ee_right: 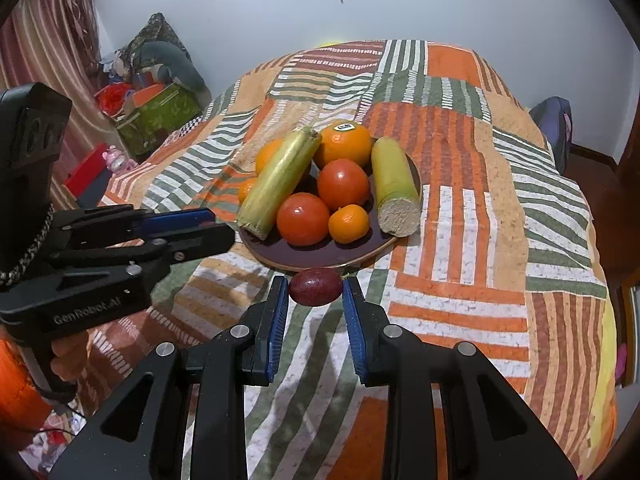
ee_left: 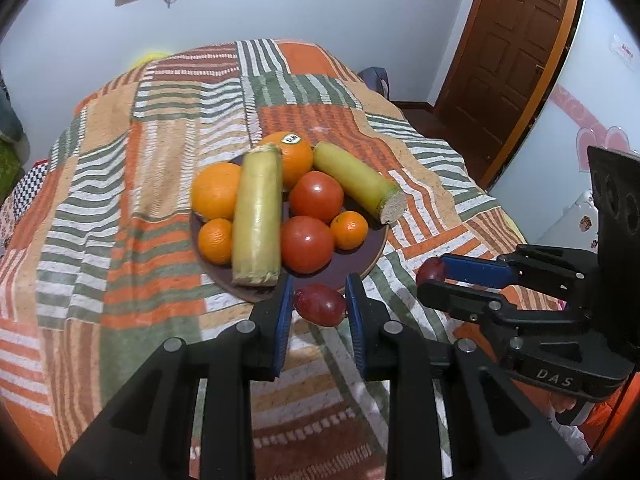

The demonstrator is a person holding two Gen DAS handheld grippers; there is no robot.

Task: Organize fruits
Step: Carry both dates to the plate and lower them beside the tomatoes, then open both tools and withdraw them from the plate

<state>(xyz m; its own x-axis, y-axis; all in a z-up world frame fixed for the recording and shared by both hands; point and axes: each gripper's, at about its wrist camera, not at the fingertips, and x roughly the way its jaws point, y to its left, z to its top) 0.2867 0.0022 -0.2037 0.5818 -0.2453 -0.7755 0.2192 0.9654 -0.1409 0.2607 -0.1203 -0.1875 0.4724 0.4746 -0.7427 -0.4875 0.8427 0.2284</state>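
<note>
Pinching one dark red fruit [ee_left: 320, 305] between its blue pads, the left gripper [ee_left: 318, 304] mirrors the right gripper [ee_right: 316, 292], which clasps another red fruit [ee_right: 316, 286] beside the plate [ee_right: 320, 254].

Left tongs [ee_left: 318, 300] gripping a red fruit [ee_left: 320, 305], right tongs [ee_left: 431, 276] holding another, loaded plate [ee_left: 340, 270] beyond

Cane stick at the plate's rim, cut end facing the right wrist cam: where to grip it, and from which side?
Grip the cane stick mid-length, fingers across its round width. It is a long, even cylinder, so the middle should balance. Come from above and its outer side: that edge lies at the plate rim with cloth beyond, while the tomato and mandarin crowd the inner side.
</note>
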